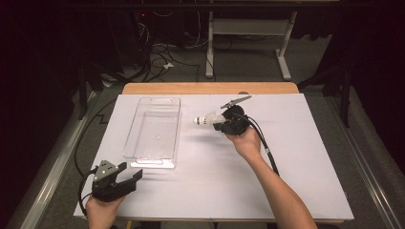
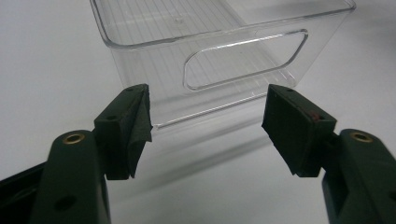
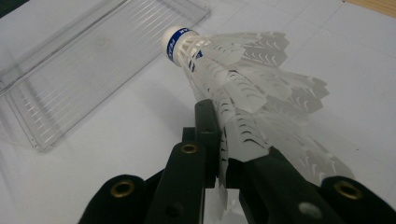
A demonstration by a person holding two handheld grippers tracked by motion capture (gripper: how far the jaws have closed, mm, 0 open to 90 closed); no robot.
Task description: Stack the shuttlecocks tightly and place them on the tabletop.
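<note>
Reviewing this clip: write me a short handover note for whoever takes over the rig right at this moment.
Right gripper: shut on the skirt of a shuttlecock, held above the table to the right of the clear tray, cork end pointing at it.
Left gripper: open, holding nothing, at the near left of the table, facing the tray's near end.
Done: shuttlecock picked up.
Left: it is not in the tray yet; probably carry it over and release it there.

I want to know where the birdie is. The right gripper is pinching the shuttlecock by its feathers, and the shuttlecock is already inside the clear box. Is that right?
Not quite. The right gripper does pinch the shuttlecock by its feathers, but the shuttlecock is not in the clear box yet. The high view shows it held beside the box, over the white table.
</note>
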